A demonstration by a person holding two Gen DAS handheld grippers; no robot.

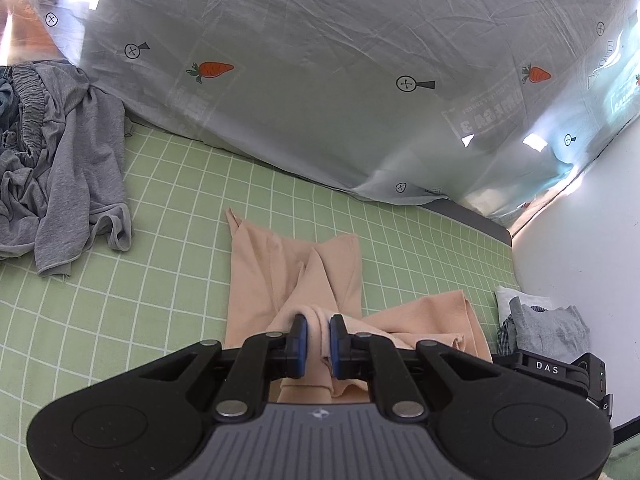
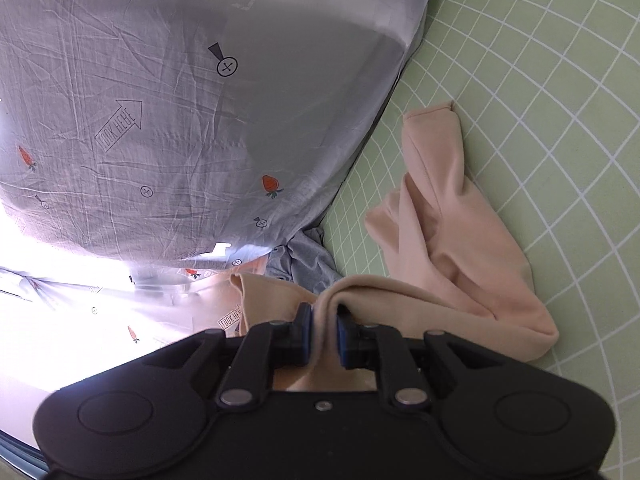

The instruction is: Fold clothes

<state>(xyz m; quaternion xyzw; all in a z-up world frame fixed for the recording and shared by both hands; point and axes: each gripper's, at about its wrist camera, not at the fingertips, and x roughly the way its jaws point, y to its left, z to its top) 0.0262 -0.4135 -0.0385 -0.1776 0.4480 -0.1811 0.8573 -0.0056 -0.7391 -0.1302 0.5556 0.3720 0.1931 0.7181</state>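
Now my left gripper (image 1: 319, 326) and right gripper (image 2: 323, 317) both pinch the peach shirt (image 1: 296, 264), and a hard pull could make it slip out.

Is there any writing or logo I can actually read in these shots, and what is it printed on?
"DAS" – white letters on the black device at the right edge of the left wrist view.
"LOOK HERE" – inside an arrow printed on the grey sheet, seen reversed; part of it repeats lower down near the right gripper.
Large block print on the sheet – mirrored and faded, not readable.
Small circled crosses and carrots on the sheet are pictures, not words.
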